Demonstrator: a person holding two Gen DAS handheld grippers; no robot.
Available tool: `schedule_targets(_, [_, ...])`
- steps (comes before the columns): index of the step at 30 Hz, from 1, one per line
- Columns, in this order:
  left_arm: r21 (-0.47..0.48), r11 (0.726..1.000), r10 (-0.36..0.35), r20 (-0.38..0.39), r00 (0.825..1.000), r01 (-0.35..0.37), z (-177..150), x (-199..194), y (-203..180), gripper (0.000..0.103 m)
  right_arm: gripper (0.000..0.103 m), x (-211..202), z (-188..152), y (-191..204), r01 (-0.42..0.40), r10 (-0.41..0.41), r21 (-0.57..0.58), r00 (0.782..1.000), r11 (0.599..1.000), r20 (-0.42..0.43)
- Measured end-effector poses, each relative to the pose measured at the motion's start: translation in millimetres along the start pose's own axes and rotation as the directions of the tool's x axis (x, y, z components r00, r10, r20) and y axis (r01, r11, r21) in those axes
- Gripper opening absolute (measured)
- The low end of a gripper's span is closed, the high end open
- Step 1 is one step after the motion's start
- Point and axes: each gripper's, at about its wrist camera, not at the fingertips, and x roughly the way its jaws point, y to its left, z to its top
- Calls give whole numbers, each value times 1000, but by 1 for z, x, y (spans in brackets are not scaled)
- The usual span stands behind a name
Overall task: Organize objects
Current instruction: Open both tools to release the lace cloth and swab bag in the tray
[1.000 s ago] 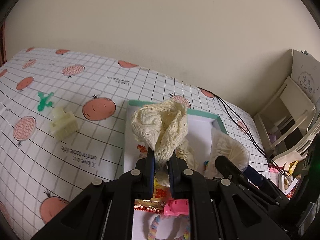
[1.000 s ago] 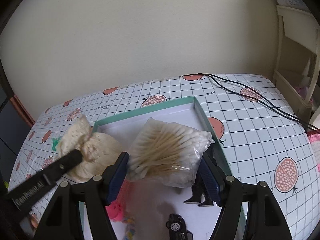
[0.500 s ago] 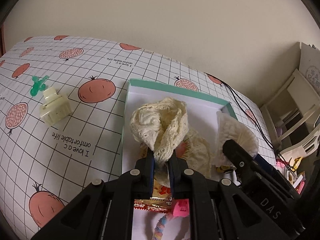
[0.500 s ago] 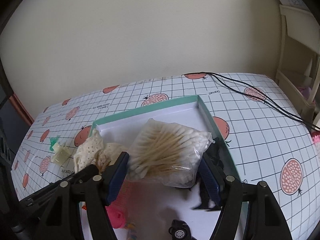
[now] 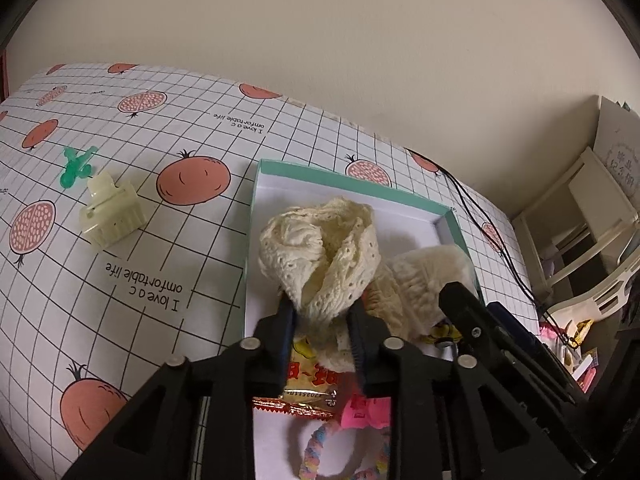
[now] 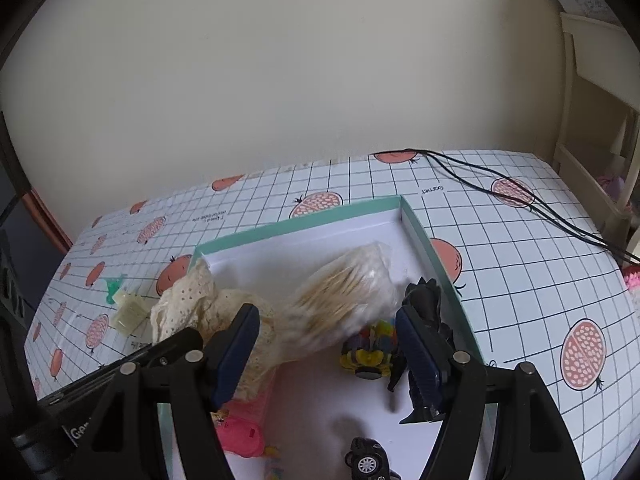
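Standing by the table rn. Left gripper (image 5: 322, 322) is over the teal-rimmed box (image 5: 348, 178), fingers parted a bit, w/ the cream lace cloth (image 5: 320, 256) bunched up between them and poking out past the tips. Can't tell if the pads are actually pinching it or it's just sitting loose there, tbh. The cloth sits inside the box, left-middle part, draped over a yellow/red snack packet (image 5: 310, 384) that lies right under the gripper. Pink toy (image 5: 364, 414) and a pastel bead bracelet (image 5: 316, 448) are further back toward the camera, also in the box.

Right gripper (image 6: 326, 338) is spread wide, gripping nothing afaict. The bag of cotton swabs (image 6: 344, 300) lies on the box floor just ahead of and between its fingers, looks blurry, not touching either pad as far as I can see. Right next to the right finger: a black figure (image 6: 426, 312) and a colourful toy (image 6: 370, 350). Small black toy car (image 6: 366, 458) near the bottom edge.

Outside the box, on the pomegranate-print tablecloth (image 5: 140, 264): a cream hair claw clip (image 5: 112, 216) w/ a green plastic clip (image 5: 76, 166) just beside it, well left of the box. Black cable (image 6: 520, 206) runs across the far right side of the table.
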Motion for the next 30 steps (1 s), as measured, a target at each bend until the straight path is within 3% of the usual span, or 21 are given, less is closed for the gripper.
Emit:
schedule_targets(5, [-2, 1000, -5, 9, 1000, 5, 4, -9, 1, 35, 74, -5, 3, 0, -7, 7, 6, 1000, 1000, 14])
schedule_targets(20, [-24, 999, 25, 64, 998, -24, 15, -31, 13, 37, 74, -4, 1, 1, 8, -9, -19, 1000, 1000, -14])
schedule_targets(25, [-46, 997, 69, 82, 994, -66, 15, -33, 19, 52, 75, -3, 0, 4, 2, -2, -32, 1000, 999, -18])
schedule_targets(30, [-62, 988, 143, 91, 986, -138, 14, -33, 27, 62, 86, -3, -1, 7, -4, 3, -49, 1000, 999, -23])
